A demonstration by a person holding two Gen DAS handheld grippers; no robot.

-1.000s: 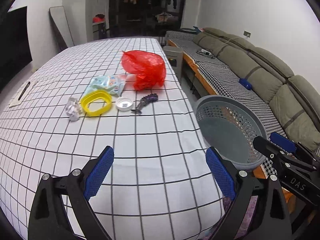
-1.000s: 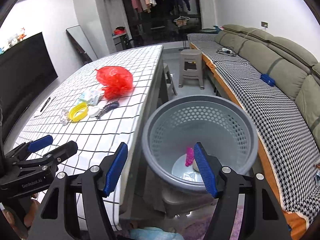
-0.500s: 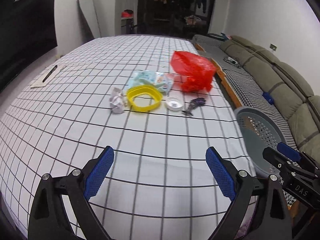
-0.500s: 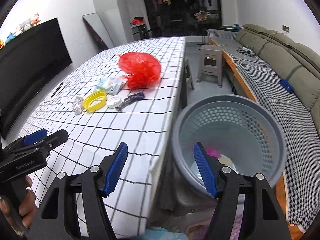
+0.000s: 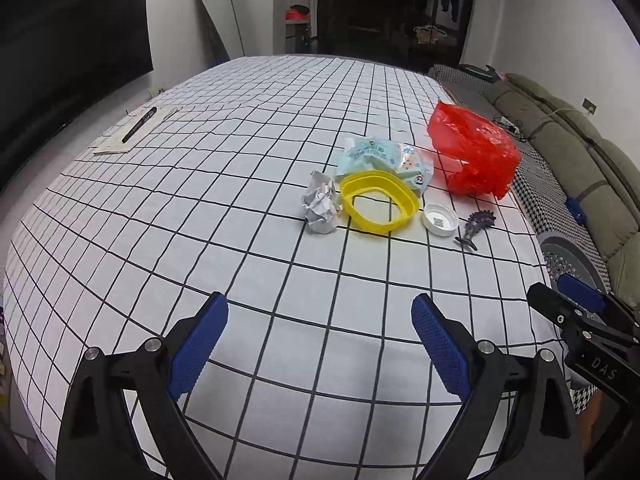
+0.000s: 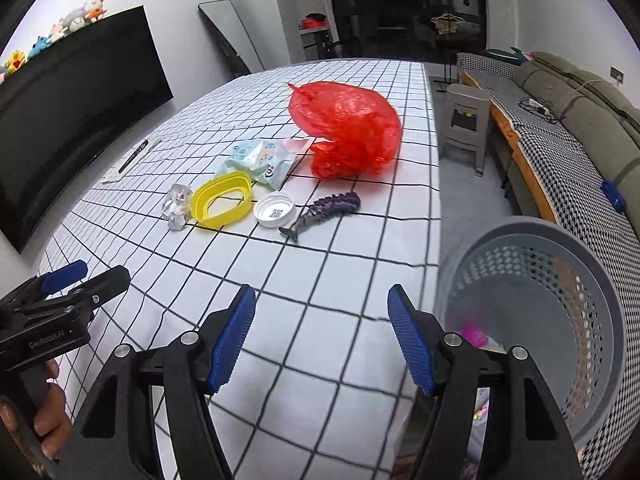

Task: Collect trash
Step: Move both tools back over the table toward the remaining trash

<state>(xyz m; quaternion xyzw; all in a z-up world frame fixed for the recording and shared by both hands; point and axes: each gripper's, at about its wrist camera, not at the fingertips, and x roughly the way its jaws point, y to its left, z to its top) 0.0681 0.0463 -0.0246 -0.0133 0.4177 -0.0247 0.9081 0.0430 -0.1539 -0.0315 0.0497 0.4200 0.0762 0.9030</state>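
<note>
Trash lies in a cluster on the checked tablecloth: a red plastic bag [image 5: 472, 156] [image 6: 346, 128], a pale blue wipes packet [image 5: 384, 158] [image 6: 262, 160], a yellow ring [image 5: 378, 202] [image 6: 222, 200], a crumpled foil ball [image 5: 320, 204] [image 6: 176, 206], a white lid [image 5: 440, 220] [image 6: 275, 209] and a purple toy fish [image 5: 478, 226] [image 6: 324, 210]. My left gripper [image 5: 320, 342] hangs open over the near cloth, nothing between its fingers. My right gripper [image 6: 320, 336] is open and empty at the table's right edge, beside the grey perforated basket [image 6: 600, 300] [image 5: 568, 256].
A pen on a paper slip [image 5: 138, 126] lies at the table's far left. A grey stool [image 6: 466, 120] and a long sofa [image 6: 568, 120] stand right of the table. A dark screen [image 6: 72, 128] fills the left wall. Pink items lie in the basket's bottom.
Both grippers have swung left from over the basket toward the table. The trash cluster now sits nearer the middle of both views, and the basket has slid to the right edge.
</note>
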